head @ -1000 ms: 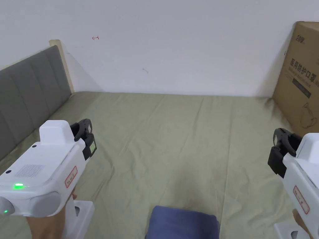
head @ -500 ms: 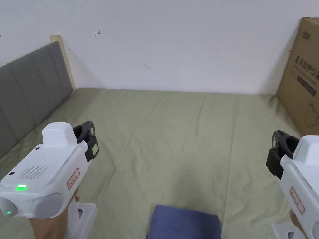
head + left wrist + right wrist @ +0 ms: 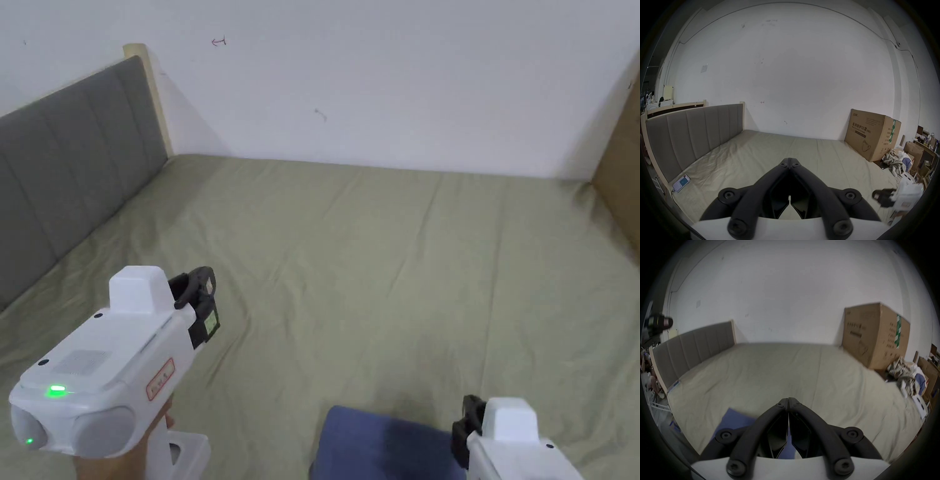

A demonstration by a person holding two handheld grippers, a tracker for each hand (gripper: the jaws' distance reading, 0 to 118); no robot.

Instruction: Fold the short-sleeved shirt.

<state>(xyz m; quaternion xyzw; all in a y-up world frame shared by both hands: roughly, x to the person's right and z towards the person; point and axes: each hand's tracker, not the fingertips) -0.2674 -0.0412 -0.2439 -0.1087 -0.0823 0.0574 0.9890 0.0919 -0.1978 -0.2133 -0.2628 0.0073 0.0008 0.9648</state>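
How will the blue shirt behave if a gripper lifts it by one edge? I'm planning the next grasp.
The blue shirt lies as a soft, flat, rounded-edged bundle on the bed, so it would probably droop and unfold rather than lift stiffly. It looks thin, likely light. Pushed, it would probably bunch on the wrinkled sheet.

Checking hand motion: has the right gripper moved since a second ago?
Yes. The right gripper has come down and inward, from beside the cardboard box to the blue shirt's right edge.
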